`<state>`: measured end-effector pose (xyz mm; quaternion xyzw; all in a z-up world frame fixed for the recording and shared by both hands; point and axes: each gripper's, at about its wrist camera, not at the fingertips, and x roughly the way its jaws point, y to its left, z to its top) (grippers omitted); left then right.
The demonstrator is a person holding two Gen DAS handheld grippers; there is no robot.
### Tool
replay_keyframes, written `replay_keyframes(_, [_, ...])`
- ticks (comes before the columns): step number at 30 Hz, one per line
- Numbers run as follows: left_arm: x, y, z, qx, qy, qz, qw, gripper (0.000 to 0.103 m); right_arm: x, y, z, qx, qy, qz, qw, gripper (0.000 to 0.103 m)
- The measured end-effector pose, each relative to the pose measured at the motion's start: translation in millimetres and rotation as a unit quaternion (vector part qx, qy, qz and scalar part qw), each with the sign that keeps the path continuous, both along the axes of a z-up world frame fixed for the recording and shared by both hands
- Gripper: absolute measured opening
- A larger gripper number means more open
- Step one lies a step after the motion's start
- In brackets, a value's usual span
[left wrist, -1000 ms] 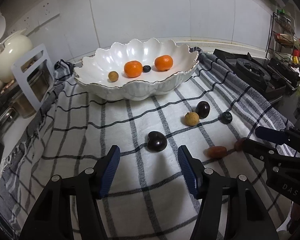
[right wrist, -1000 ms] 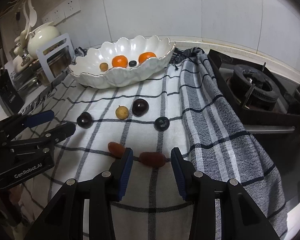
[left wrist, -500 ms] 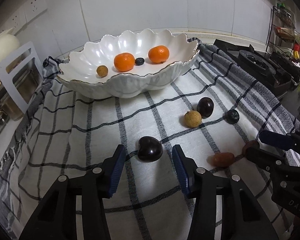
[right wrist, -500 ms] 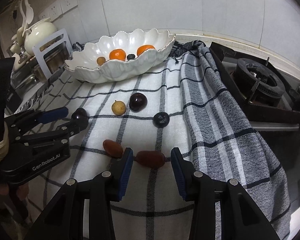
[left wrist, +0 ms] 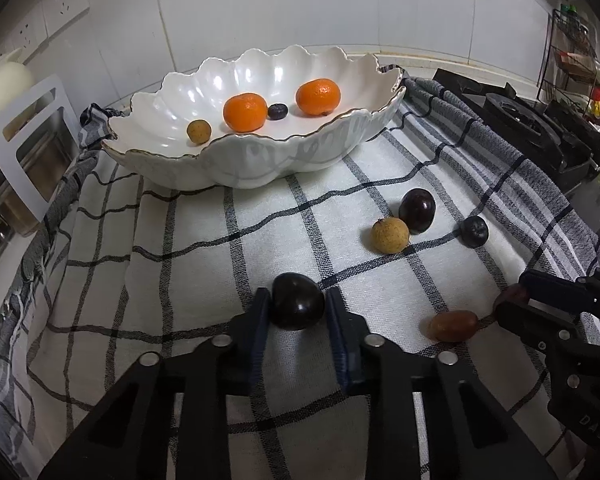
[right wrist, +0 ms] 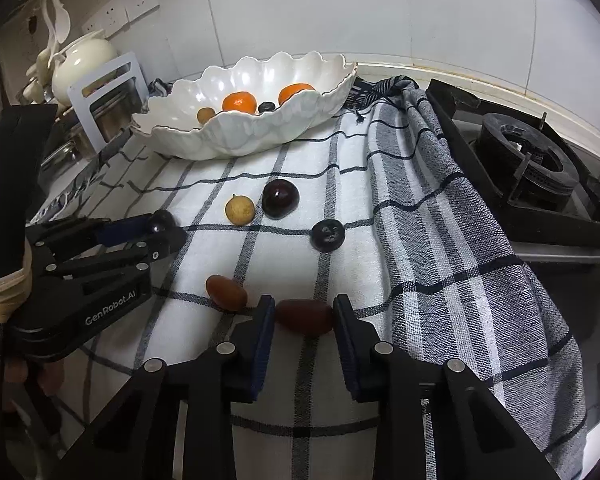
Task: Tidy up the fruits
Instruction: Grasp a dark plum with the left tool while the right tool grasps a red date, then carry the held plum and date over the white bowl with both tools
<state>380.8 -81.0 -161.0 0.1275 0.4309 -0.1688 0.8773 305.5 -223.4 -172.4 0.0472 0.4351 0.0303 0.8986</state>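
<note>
Left tongs have narrowed from wide onto the dark plum on the checked cloth, right tongs likewise pinch the reddish date, seemingly touching, so both look ready for the bowl.

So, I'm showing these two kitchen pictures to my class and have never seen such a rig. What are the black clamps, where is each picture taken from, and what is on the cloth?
No robot here: a person holds a two-finger clamp in each hand, each carrying a camera looking along its fingers. One picture comes from the left gripper, whose pads touch a dark plum. The other comes from the right gripper, closed around a reddish-brown date. Loose on the checked cloth lie a second date, a tan longan, another plum and a small dark berry. The white scalloped bowl holds two oranges, a longan and a berry.
</note>
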Motion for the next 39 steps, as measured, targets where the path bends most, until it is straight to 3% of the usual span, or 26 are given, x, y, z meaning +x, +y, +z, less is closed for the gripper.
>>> replay_keyframes(12, [-13, 4, 16, -0.013, -0.010, 0.006, 0.9999, 0.027, -4, -6, 10, 0.001, -0.017, -0.002, 1.000, 0.031])
replay_keyframes(28, [-40, 11, 51, -0.039, -0.037, 0.021, 0.9983, 0.026, -13, -4, 45, -0.001, -0.072, 0.016, 0.997, 0.031])
replay_keyframes(39, [-53, 20, 81, -0.053, -0.076, 0.044, 0.9947, 0.026, -18, 2, 71, -0.007, -0.115, 0.034, 0.993, 0.031])
